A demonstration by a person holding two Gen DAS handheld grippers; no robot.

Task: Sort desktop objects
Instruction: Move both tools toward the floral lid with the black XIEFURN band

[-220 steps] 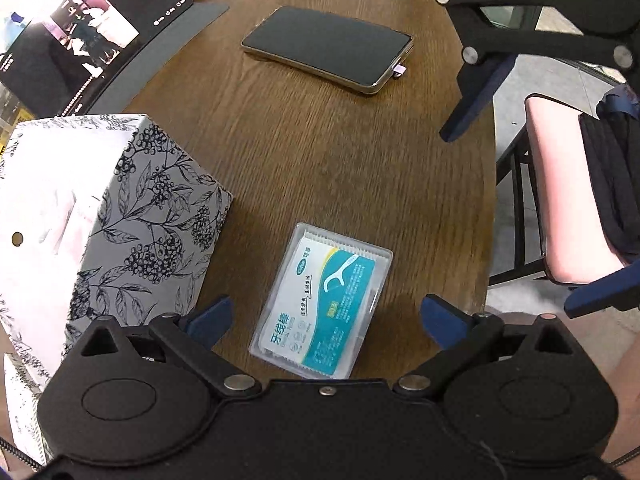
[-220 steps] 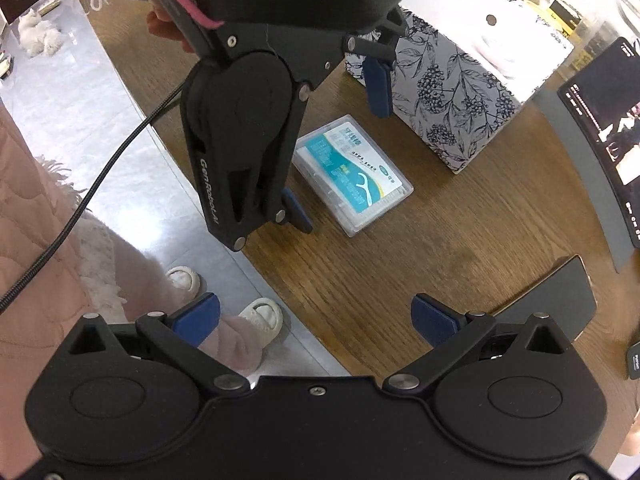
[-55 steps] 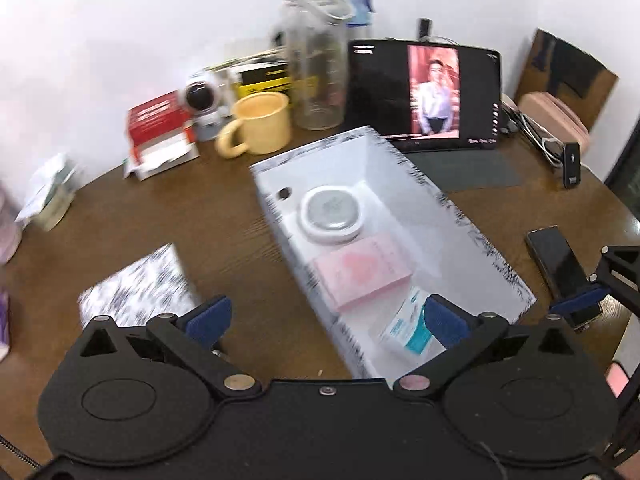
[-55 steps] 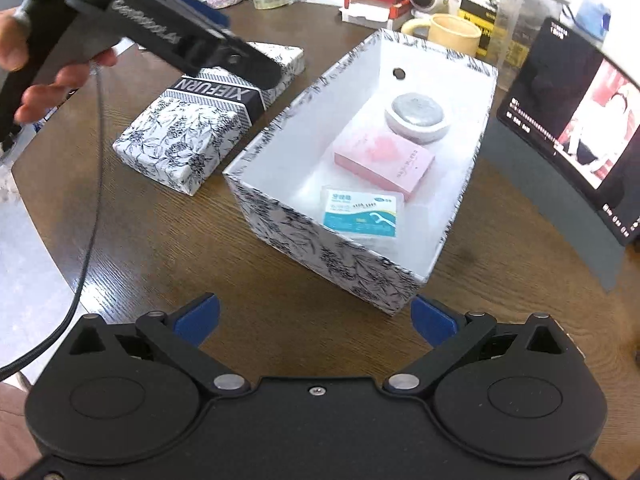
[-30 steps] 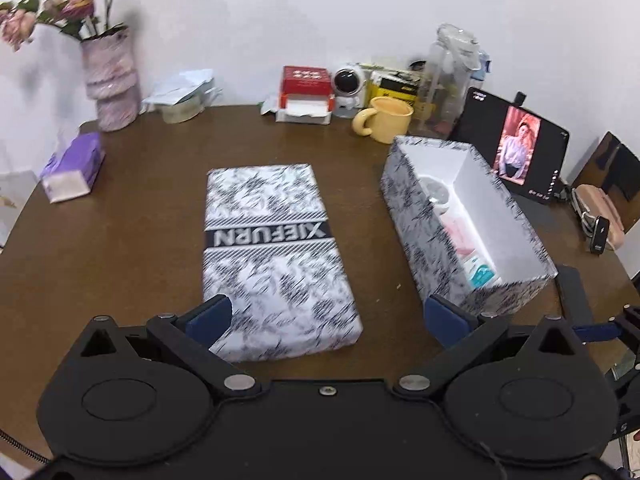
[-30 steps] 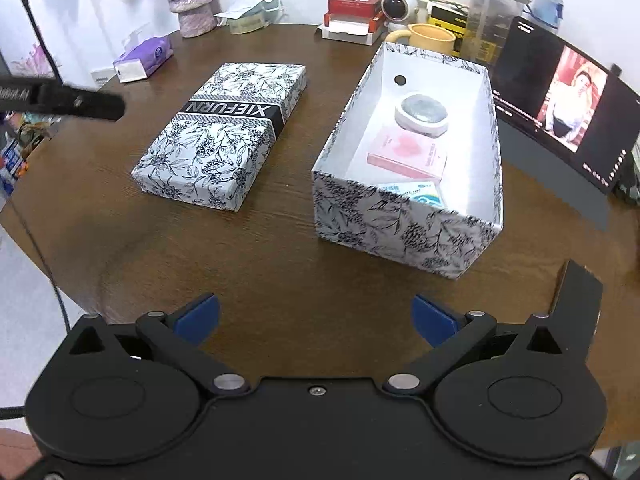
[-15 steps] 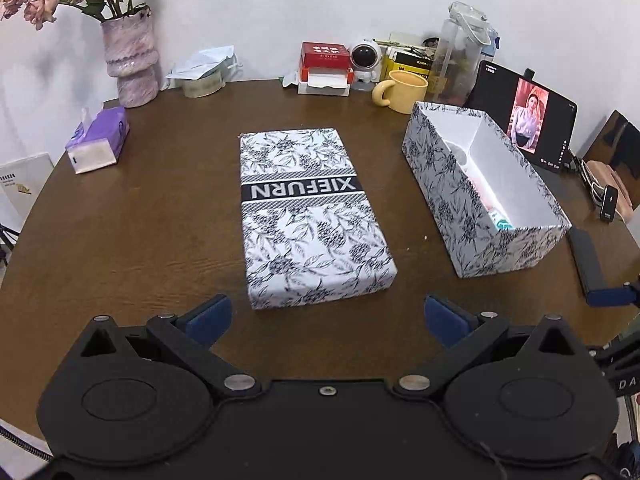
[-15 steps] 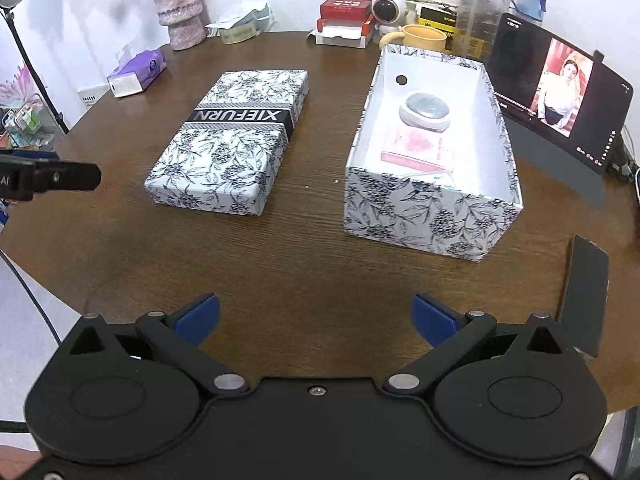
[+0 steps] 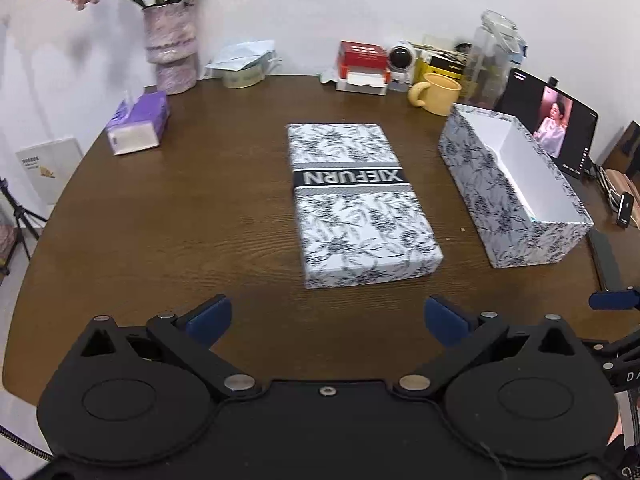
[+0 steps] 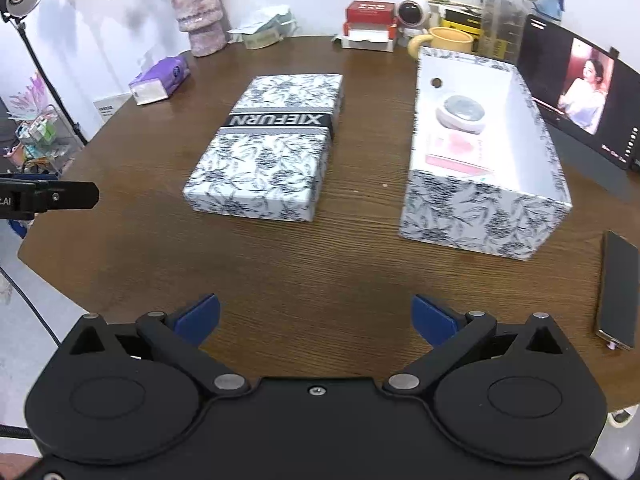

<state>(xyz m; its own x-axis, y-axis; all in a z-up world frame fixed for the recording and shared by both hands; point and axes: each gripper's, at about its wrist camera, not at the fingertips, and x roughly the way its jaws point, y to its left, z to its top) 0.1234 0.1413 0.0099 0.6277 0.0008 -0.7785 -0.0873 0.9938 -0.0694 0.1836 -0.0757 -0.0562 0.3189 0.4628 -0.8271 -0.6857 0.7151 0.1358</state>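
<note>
Closest to me, both grippers hang over the near edge of the brown counter (image 10: 320, 264) with nothing in them: the left gripper (image 9: 326, 316) has its jaws spread wide apart, and so does the right gripper (image 10: 316, 318).

A bit further in, the patterned lid (image 9: 356, 200) with the XIEFURN band lies flat in the middle, well apart from the open box (image 10: 480, 216) off to the right. Inside the box I can make out a round white case (image 10: 460, 114), a pink packet (image 10: 456, 152) and just a corner of something teal against the near wall. A phone (image 10: 618, 288) lies near the right edge, outside the box.

Looks like the lid is what's left. My worry: it's wide and shallow, so a one-sided pinch could let it tilt and slip, or drag it across the wood. Set on crooked, it could catch the box rim and shove the box toward the tablet (image 10: 576, 84).

Way back there's a yellow mug (image 9: 436, 94), a vase (image 9: 172, 48) and a purple tissue pack (image 9: 138, 128).
</note>
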